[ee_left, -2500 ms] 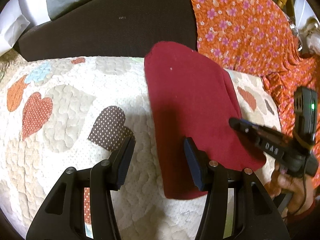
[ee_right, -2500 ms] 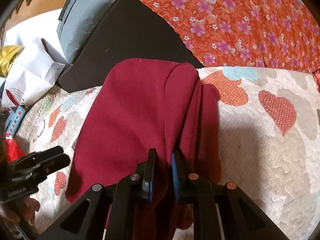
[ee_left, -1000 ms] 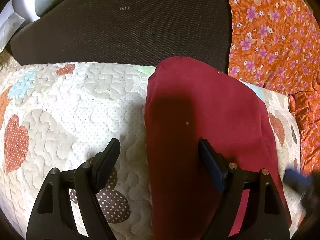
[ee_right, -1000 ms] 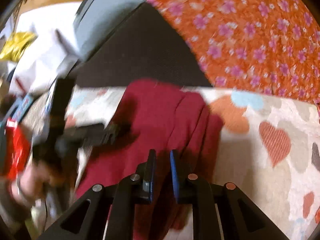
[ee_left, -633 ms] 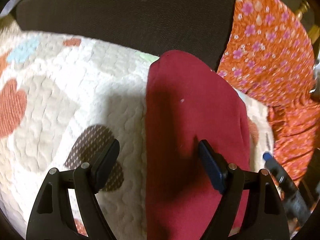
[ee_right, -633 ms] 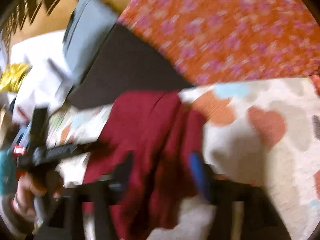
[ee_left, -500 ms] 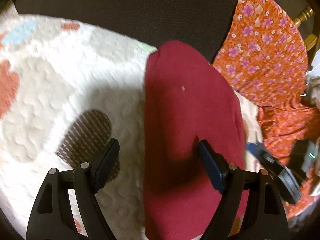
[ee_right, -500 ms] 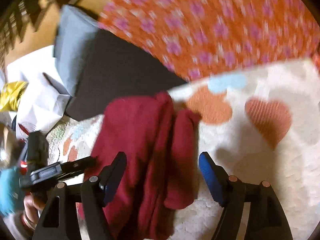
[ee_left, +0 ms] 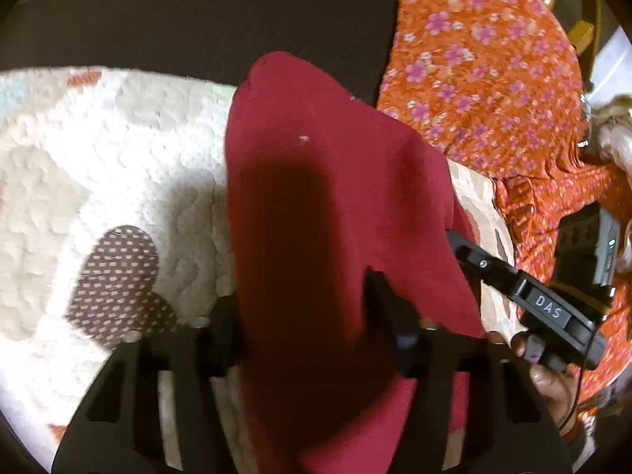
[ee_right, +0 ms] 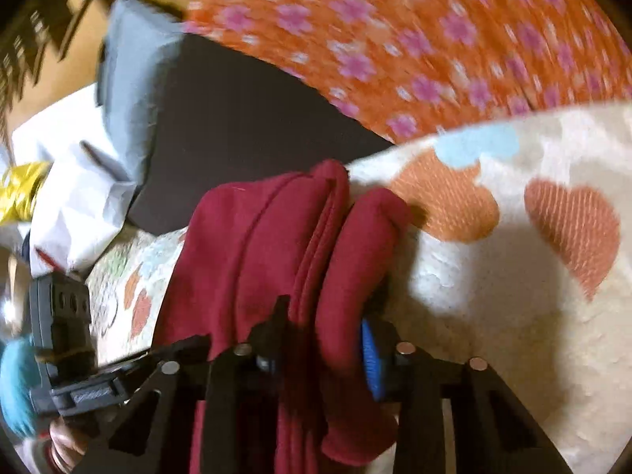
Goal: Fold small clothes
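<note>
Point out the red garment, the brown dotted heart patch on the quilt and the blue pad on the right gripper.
red garment (ee_left: 316, 205), left wrist view, its flat middle.
brown dotted heart patch (ee_left: 118, 280), left wrist view, its centre.
blue pad (ee_right: 371, 359), right wrist view, its ribbed face.

Quilt (ee_left: 118, 166): cream with heart patches, under me; lower left of my left view.
Brown dotted heart (ee_left: 118, 276): left of my left view.
Dark cushion (ee_left: 205, 19): across the top.
Orange floral cloth (ee_left: 486, 71): upper right.
Grey pillow (ee_right: 130, 75): upper left of my right view.
White paper (ee_right: 75, 193): far left.
Gold wrapper (ee_right: 19, 193): left edge.
</note>
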The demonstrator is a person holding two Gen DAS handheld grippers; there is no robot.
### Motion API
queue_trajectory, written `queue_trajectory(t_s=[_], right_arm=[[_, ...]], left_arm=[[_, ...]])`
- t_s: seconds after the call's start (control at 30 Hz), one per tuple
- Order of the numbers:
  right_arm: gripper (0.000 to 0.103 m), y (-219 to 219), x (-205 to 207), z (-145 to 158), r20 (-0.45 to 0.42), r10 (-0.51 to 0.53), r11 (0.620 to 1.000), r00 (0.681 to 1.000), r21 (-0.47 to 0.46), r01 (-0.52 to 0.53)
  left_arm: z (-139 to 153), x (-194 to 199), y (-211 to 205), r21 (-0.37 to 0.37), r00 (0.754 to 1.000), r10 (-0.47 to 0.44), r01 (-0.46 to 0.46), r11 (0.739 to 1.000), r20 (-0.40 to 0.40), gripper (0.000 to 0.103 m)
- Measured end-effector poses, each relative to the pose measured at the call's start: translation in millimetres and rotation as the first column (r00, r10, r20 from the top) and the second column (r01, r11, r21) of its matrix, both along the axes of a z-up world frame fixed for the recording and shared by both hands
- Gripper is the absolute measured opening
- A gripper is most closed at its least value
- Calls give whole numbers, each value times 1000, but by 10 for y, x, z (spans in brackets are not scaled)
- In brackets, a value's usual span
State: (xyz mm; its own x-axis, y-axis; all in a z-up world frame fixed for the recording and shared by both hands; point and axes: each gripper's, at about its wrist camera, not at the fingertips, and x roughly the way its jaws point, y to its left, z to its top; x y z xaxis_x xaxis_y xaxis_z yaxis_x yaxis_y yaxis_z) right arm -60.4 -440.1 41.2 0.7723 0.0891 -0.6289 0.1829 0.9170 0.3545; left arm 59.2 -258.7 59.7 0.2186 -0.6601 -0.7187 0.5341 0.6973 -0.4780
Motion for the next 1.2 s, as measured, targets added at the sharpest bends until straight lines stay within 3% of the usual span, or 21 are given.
queue_trajectory(t_s=[0.1,0.3,0.43,0.53,0.6,0.67,0.8,0.97,1.07,1.13,1.2], right_arm=[[30,242,-248,227,25,37,999,999,17,-38],[29,746,-778,299,36,108,989,994,94,-111],[30,1124,-1057,67,-19,146,985,989,97,-143],[32,1299,-1068,-281,-203,138,990,969,10,-139],[36,1315,-1210,-253,-185,94,994,978,-46,-104],[36,1319,-1359,-119,-131,77,996,988,-43,-84],[36,1439,-1445,80,-45,101,994,994,-47,-103],[36,1645,-1178,-81,-108,142,987,984,-54,-149],[35,1624,-1045,-270,-136,115,993,984,-21,-119],[13,1612,-1052,-285,-119,122,992,985,5,-123],[9,1661,-1122,-177,-95,128,989,987,-64,-134]], left_arm=[[198,-165,182,8,1000,-10,10,1000,5,49],[522,-782,817,47,999,-8,7,999,33,49],[348,-1241,1204,105,999,30,-28,994,-18,49],[61,-1447,1328,188,996,59,-46,981,-63,49],[-64,-1504,1384,234,993,86,-65,970,-83,50],[28,-1578,1482,216,993,109,-97,972,-42,50],[358,-1728,1590,187,973,177,-203,961,146,50],[288,-1854,1497,189,973,158,-189,964,168,50],[170,-1900,1433,208,975,142,-176,962,171,50],[157,-1935,1348,240,968,124,-176,955,219,50],[163,-1960,1300,259,964,101,-165,952,244,50]])
